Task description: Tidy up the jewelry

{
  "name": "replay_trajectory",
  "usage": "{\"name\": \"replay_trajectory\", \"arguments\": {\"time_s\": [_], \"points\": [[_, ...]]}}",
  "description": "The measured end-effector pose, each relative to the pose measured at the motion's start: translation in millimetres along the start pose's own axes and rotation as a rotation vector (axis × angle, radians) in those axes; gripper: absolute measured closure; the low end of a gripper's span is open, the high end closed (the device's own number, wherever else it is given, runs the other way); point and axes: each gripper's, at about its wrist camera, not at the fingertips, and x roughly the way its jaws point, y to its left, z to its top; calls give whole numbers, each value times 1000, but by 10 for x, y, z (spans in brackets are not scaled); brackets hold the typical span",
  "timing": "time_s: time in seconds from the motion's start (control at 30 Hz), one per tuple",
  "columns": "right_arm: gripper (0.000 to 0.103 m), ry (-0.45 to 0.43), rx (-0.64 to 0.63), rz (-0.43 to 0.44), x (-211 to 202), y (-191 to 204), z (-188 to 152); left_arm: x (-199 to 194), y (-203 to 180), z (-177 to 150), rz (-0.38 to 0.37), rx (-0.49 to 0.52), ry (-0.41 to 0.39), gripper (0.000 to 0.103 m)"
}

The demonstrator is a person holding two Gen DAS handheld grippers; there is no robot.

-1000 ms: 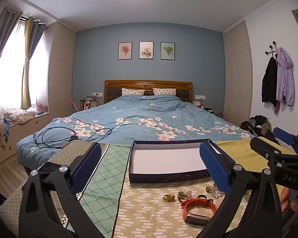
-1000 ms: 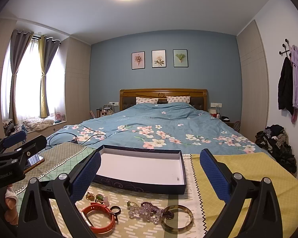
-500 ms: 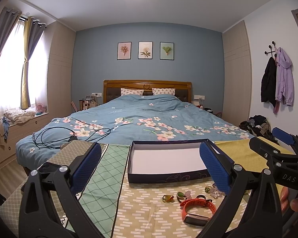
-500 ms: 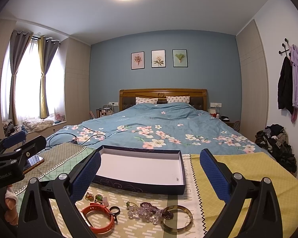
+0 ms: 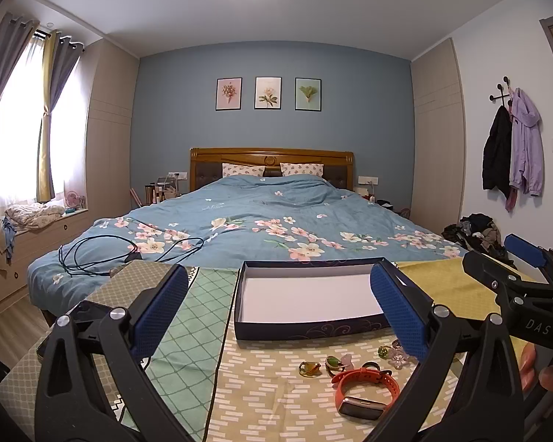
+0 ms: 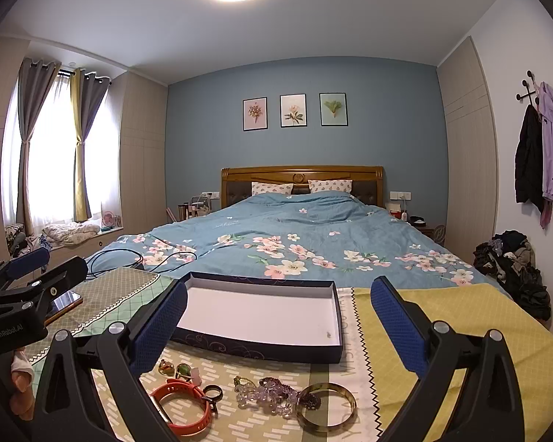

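Jewelry lies loose on the patterned cloth [image 6: 276,368] along the bottom of both views, and none of it has gone into the box [image 6: 261,315] yet, so the task looks to be at its very start. The box sits open and shallow at the centre of each frame, its white floor bare apart from a tiny speck near the right wall that is too small to identify.

In the right wrist view the pieces spread across the lower middle: an orange watch [image 6: 182,407] at lower left, a small dark ring [image 6: 212,393] touching its strap, two little rings [image 6: 175,368] just above it, a tangle of pale beads [image 6: 267,397] in the centre, and a gold bangle [image 6: 326,407] to the right, overlapping the beads' edge.

The right gripper [image 6: 276,326] hangs above this row with its blue pads spread wide, holding nothing. The left gripper [image 5: 276,309] is equally wide apart and empty, and sits further to the left, with the watch [image 5: 365,392] at the lower right of its frame.

Picking a first piece is the step in hand. The bangle looks the easiest: rigid and thick. The next move calls for lowering the right gripper over one side of its rim, closing firmly, then carrying it forward into the box.
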Motion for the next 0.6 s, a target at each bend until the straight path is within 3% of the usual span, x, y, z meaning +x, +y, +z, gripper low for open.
{"name": "replay_trajectory", "arguments": {"time_s": [0.6], "points": [[7, -3, 1, -4, -8, 2, -9, 12, 7, -21, -5, -4, 7, 6]]}}
